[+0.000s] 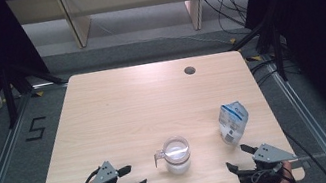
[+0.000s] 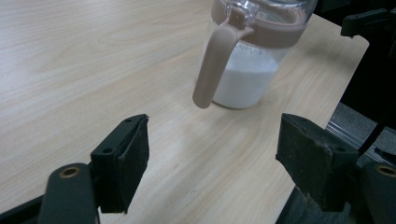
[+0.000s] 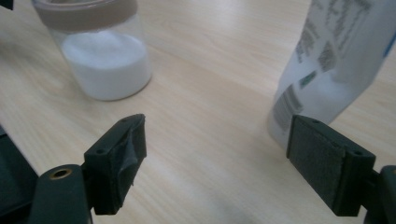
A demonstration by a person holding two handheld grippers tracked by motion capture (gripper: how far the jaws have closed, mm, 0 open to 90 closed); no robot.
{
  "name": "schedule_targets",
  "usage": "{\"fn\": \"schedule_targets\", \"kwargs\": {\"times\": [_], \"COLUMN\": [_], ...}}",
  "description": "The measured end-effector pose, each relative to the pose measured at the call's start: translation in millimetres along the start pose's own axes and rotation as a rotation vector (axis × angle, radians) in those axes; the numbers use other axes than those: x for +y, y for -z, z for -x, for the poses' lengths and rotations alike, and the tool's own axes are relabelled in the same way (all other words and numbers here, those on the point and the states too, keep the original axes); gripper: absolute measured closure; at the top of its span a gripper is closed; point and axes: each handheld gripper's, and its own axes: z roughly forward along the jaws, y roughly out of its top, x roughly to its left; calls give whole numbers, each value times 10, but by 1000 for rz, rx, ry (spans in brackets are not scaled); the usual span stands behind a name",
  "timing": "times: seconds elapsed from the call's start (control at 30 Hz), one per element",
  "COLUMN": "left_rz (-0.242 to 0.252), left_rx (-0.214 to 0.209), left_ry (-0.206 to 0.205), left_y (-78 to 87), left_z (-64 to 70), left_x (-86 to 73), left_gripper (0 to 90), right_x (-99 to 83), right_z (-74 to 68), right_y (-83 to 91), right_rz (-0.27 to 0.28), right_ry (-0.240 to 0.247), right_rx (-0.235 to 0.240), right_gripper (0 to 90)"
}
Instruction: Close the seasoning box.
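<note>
A clear jar (image 1: 177, 155) with a brown rim and a side handle stands near the table's front edge, partly filled with white powder. In the left gripper view the jar (image 2: 247, 70) stands just beyond the jaws, its handle (image 2: 212, 65) hanging toward me. A white and blue pouch (image 1: 233, 122) stands upright to the jar's right. My left gripper (image 1: 133, 177) rests open at the front left, nothing between its jaws. My right gripper (image 1: 240, 157) is open at the front right, below the pouch (image 3: 327, 60); the jar (image 3: 105, 56) shows at upper left there.
The light wooden table (image 1: 119, 114) has a round cable hole (image 1: 190, 70) near its far edge. Cables lie on the grey floor (image 1: 153, 47) beyond it, and metal rails run along both sides.
</note>
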Motion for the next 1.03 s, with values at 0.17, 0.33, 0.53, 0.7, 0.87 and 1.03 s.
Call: {"fn": "schedule_targets", "kwargs": {"times": [0.17,0.33,0.53,0.7,0.87,1.03], "left_rz": [-13,-27,-45,-45,-48,-39], "left_rx": [4,19,17,17,22,19], "left_ry": [3,-28,-19,-30,-17,-23], "left_y": [-3,-3,-2,-8,-10,-25], "left_z": [30,54,56,37,31,16], "left_x": [-44,-103,-147,-161,-163,-171], "left_gripper": [241,237,236,235,233,233], "right_x": [-33,-37,-56,-51,-52,-61], "right_z": [-14,-27,-79,-69,-51,-46], "right_y": [-62,-57,-34,-45,-55,-57], "right_rz": [-52,-54,-70,-56,-57,-67], "right_ry": [14,13,-19,10,27,18], "right_rx": [48,58,61,56,62,55], "right_gripper": [182,165,161,160,160,160]}}
